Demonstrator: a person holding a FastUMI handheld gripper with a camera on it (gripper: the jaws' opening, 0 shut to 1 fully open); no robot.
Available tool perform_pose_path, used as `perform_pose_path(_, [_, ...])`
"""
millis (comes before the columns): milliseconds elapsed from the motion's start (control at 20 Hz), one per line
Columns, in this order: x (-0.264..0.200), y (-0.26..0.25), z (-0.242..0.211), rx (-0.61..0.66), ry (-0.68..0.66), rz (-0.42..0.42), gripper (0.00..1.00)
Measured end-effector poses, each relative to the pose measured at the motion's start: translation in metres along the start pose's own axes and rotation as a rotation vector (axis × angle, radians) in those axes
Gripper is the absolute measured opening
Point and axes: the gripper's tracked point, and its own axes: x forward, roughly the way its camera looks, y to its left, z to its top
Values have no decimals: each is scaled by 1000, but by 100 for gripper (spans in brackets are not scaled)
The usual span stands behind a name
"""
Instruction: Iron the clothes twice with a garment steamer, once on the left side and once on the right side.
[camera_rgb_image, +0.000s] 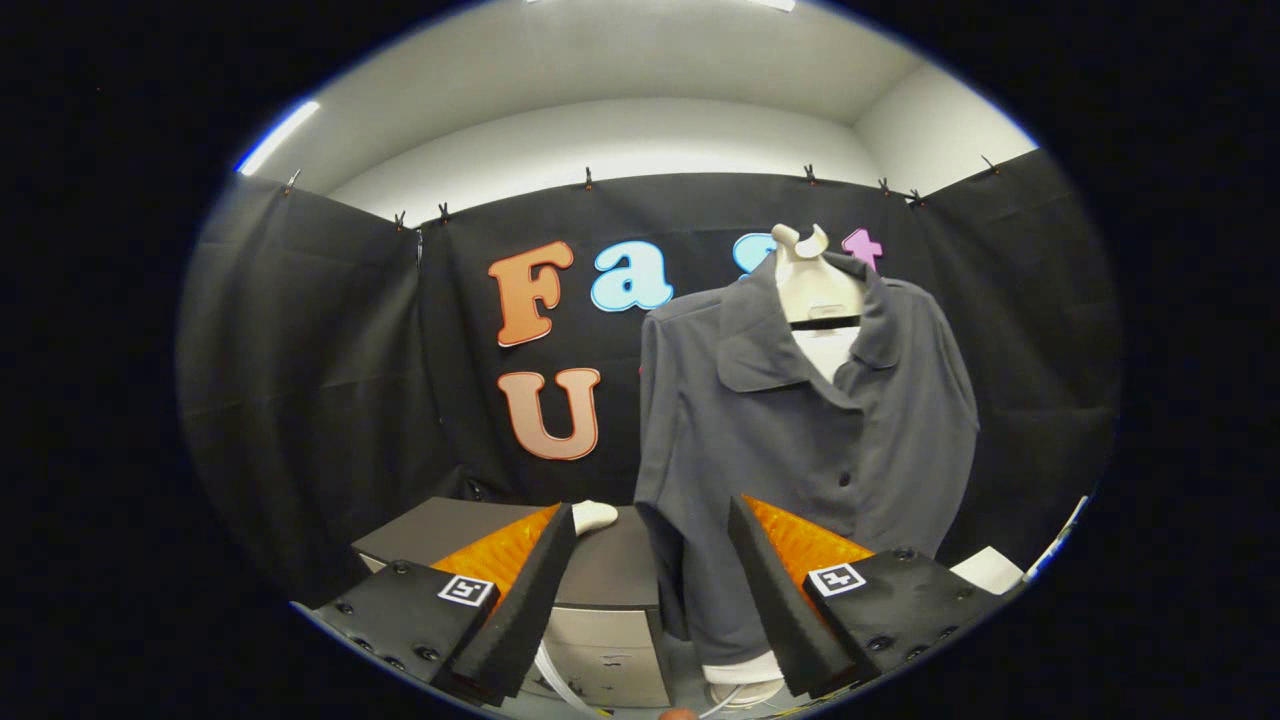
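The gripper (650, 590) has its fingers spread wide apart, with nothing between them. Beyond the left finger stands a low cabinet (600, 600) with a dark top. On that top, just past the left fingertip, lies a small white piece, likely part of the steamer (594, 515), though most of it is hidden. Ahead of the right finger and farther back, a grey shirt (800, 430) hangs upright on a white mannequin (815, 290), its collar open.
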Motion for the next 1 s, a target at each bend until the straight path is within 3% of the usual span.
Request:
perform_pose_path(700, [116,123,-72,-18,296,170,98])
perform_pose_path(1000, [175,126,-119,-16,451,130,99])
